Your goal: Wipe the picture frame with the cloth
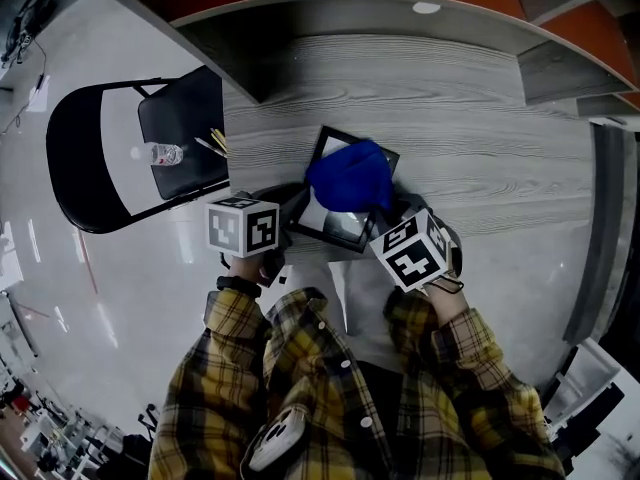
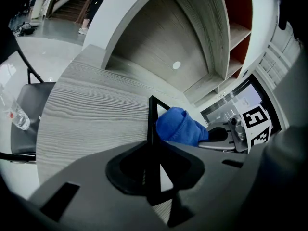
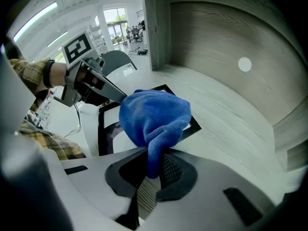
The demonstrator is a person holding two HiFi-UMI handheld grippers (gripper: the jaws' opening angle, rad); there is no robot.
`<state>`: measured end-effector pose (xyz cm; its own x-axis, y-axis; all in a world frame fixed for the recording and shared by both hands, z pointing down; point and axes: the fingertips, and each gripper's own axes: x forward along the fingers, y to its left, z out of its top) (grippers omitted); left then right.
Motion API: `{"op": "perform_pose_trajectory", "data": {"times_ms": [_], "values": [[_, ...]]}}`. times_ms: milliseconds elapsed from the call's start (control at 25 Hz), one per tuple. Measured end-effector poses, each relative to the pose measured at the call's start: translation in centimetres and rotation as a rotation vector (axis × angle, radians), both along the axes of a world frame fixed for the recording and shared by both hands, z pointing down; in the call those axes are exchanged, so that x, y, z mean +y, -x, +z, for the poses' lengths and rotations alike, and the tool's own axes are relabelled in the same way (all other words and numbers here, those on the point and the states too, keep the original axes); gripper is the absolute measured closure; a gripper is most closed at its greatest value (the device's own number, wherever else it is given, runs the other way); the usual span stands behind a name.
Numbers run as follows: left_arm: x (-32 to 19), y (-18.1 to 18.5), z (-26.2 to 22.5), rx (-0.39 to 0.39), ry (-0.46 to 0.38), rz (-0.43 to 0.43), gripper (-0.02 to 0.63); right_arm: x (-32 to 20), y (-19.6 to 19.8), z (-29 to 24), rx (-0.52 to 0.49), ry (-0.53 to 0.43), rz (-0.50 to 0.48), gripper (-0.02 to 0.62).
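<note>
A black rectangular picture frame (image 1: 333,220) with a shiny glass front sits on the grey wood-grain table (image 1: 470,118), close to the table's near edge, just in front of the person. The glass only reflects pale light, so what is inside the frame cannot be made out.

The left gripper (image 1: 295,203) has its jaws clamped on the frame's left edge. In the left gripper view the frame (image 2: 153,124) shows edge-on, as a thin black line between them.

The right gripper (image 3: 151,170) pinches a tail of a bunched bright blue fleecy cloth (image 3: 151,117). In the head view the cloth (image 1: 350,175) rests on the glass and covers the frame's upper right part.

The frame's near corner is hidden behind the grippers' marker cubes. Whether the frame lies flat or tilted cannot be told.
</note>
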<state>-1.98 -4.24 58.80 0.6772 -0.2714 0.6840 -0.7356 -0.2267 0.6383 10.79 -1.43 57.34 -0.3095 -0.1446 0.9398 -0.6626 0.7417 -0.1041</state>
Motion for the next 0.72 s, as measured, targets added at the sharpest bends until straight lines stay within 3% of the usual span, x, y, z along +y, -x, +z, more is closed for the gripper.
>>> {"op": "perform_pose_trajectory", "data": {"times_ms": [240, 400, 520, 720], "values": [[-0.1, -0.1, 0.3, 0.015, -0.004, 0.003, 0.529, 1.8, -4.4, 1.6, 0.050, 0.053, 0.069, 0.555], [-0.2, -0.2, 0.7, 0.033, -0.011, 0.003, 0.529, 2.5, -5.7, 0.7, 0.057, 0.030, 0.071, 0.555], [-0.2, -0.2, 0.7, 0.030, -0.013, 0.004, 0.529, 2.5, -4.0, -3.1, -0.043, -0.030, 0.064, 0.555], [0.1, 0.0, 0.6, 0.014, 0.004, 0.014, 0.529, 3.4, 3.0, -11.4, -0.309, -0.114, -0.021, 0.555]]}}
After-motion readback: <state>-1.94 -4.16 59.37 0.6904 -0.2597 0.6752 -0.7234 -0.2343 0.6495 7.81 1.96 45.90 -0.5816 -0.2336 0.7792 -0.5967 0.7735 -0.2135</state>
